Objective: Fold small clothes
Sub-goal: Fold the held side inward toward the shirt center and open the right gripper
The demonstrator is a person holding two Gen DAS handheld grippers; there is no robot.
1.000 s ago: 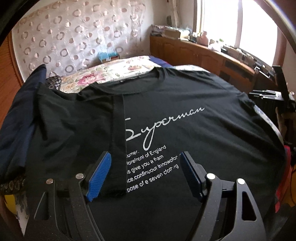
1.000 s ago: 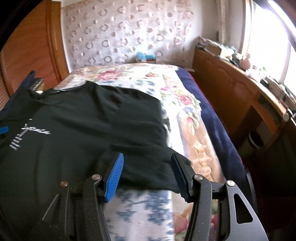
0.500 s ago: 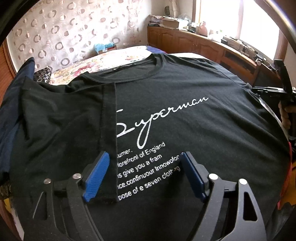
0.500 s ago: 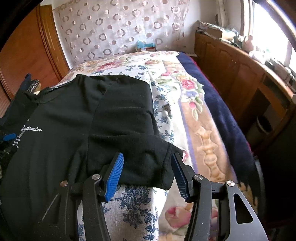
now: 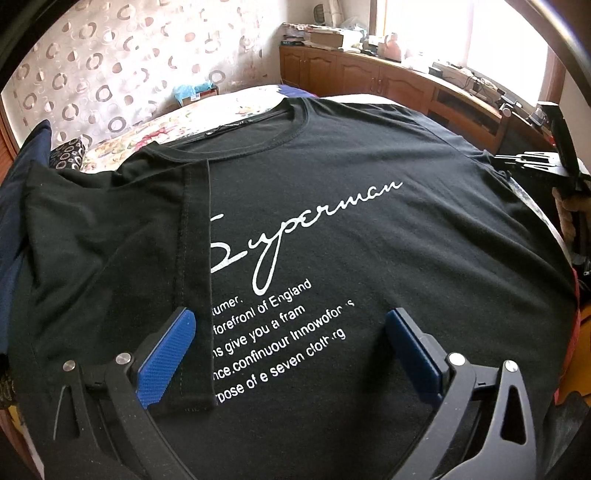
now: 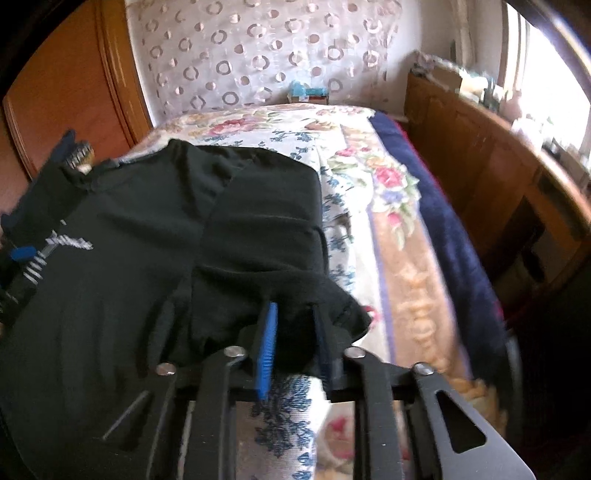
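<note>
On bed: black T-shirt point(image 5: 332, 206) flat, collar far. Right gripper point(image 6: 293, 332) clamps right sleeve point(image 6: 266, 236), fold runs leftward toward midline; left gripper point(image 5: 291, 350) spread wide above print, idle.

Daylight glares through the window point(image 5: 480, 33); right view blurred, perhaps motion; fisheye-bent edges.

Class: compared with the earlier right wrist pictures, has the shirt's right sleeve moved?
Yes. The right sleeve now lies folded inward over the shirt body, uncovering more floral bedspread; the right tool grips its hem.
</note>
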